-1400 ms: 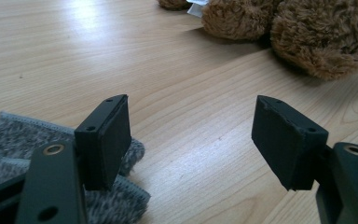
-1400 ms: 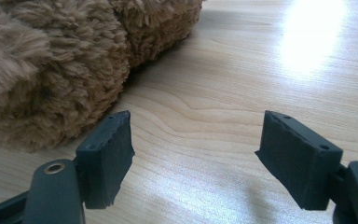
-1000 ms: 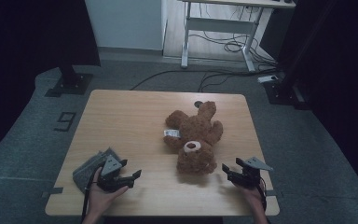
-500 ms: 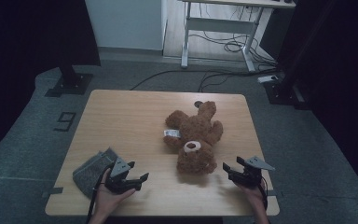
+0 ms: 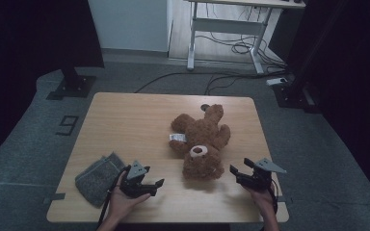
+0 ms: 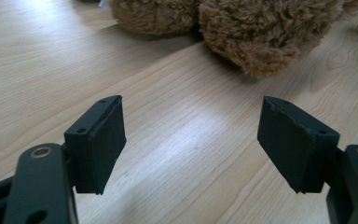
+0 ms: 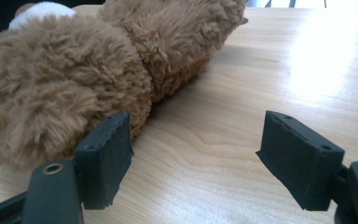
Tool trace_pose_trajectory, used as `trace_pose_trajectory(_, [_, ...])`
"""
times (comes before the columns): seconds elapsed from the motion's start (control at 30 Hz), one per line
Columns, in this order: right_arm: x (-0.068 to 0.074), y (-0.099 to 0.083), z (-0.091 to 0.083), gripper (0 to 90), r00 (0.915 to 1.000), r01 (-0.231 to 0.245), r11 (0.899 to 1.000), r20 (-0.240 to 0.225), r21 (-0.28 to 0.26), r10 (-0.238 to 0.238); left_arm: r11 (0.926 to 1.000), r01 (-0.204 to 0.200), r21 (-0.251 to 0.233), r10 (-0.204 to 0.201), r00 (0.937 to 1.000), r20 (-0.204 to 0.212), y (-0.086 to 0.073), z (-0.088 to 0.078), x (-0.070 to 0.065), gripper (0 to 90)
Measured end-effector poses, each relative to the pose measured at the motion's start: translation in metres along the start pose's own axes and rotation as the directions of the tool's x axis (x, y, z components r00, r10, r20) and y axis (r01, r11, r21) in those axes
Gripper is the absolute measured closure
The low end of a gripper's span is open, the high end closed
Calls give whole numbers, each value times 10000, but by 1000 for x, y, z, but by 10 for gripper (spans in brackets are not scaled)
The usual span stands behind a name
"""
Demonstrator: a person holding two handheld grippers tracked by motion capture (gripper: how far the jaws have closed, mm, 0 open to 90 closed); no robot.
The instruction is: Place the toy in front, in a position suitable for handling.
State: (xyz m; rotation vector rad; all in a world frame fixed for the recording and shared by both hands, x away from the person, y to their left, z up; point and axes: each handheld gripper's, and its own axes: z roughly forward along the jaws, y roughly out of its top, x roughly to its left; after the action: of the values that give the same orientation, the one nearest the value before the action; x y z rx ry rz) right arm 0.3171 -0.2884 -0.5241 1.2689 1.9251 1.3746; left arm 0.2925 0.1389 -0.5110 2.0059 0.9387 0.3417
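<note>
Two hand-held claws, both open and empty, flank a brown plush teddy bear (image 5: pixel 201 147) on a light wooden tabletop (image 5: pixel 125 120).

The bear lies on its back right of the tabletop's centre, head towards the near edge, a white tag at its side. The left claw (image 5: pixel 155 185) rests in an upturned left hand (image 5: pixel 123 199) near the front edge, jaws wide, pointing across the wood at the bear's head, apart from it. A folded grey cloth (image 5: pixel 96 177) lies just beside that hand. The right claw (image 5: pixel 235 173), gripped by the right hand (image 5: pixel 260 195), points leftwards at the head, jaws spread wide, one pad (image 7: pixel 109 154) just beside the fur.
</note>
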Motion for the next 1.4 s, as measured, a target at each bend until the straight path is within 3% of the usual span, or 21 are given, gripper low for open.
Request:
trace_pose_trajectory(0.47, [14, 25, 22, 215, 9992, 400, 9992, 41, 92, -401, 9994, -346, 38, 345, 9988, 353, 20, 17, -15, 226])
trace_pose_trajectory(1.03, [2, 57, 56, 209, 10000, -7, 9999, 49, 161, 6, 9990, -453, 19, 450, 9956, 816, 49, 50, -44, 209])
trace_pose_trajectory(1.4, [-2, 74, 80, 179, 9997, 84, 9989, 207, 453, -94, 9996, -156, 244, 131, 9947, 1019, 60, 74, -49, 186])
